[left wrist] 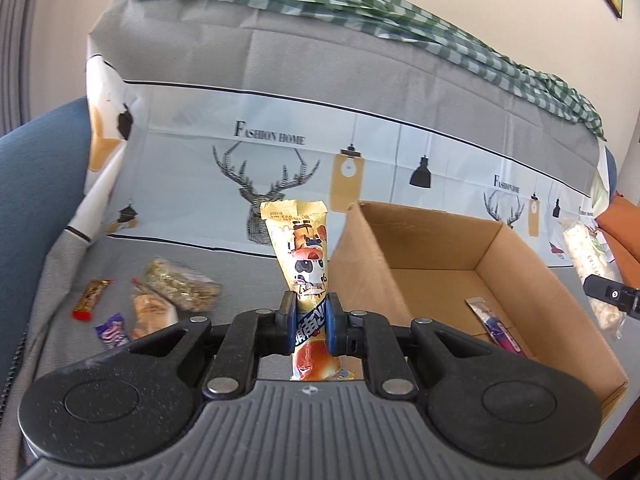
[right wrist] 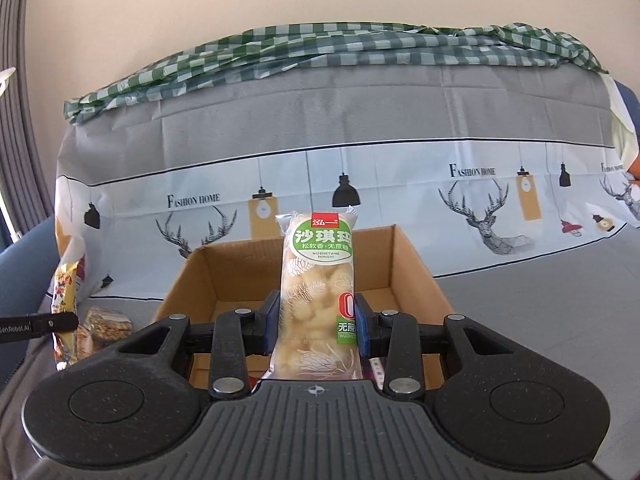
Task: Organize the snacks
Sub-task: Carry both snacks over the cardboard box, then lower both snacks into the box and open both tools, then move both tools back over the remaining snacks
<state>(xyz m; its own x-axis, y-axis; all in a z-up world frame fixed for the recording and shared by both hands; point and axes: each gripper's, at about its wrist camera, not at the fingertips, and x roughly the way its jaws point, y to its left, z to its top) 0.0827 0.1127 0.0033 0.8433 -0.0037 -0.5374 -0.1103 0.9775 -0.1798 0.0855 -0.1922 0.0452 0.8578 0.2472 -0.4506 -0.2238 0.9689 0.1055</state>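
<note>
"FASHION HOME" is printed on the grey-and-white cover point(left wrist: 280, 120) draped over the sofa, beside drawn deer heads and hanging lamps; three such captions can be read in the left wrist view. A green checked cloth point(left wrist: 360, 12) is bunched along the top of the backrest.

The left gripper point(left wrist: 311, 322) is clamped on a gold snack packet point(left wrist: 306, 256) with a cartoon animal and large white characters on blue; the packet is held upright between the jaws, which are nearly closed on it, just left of the cardboard box point(left wrist: 520, 264). The right gripper point(right wrist: 316, 326) is closed on a clear-wrapped pastry bar point(right wrist: 316, 292) — its green label carries Chinese characters and "WUZHETANG HONGYI", with a red "0" lower down. It is held upright in front of the box's open top.

One slim purple-and-pink packet point(left wrist: 496, 326) lies inside the box. Four loose snacks are counted on the cover to the left — a red-and-gold bar point(left wrist: 90, 296), a purple wrapper point(left wrist: 114, 334), a pale clear-wrapped piece point(left wrist: 150, 312) and a seeded bar point(left wrist: 180, 290).
</note>
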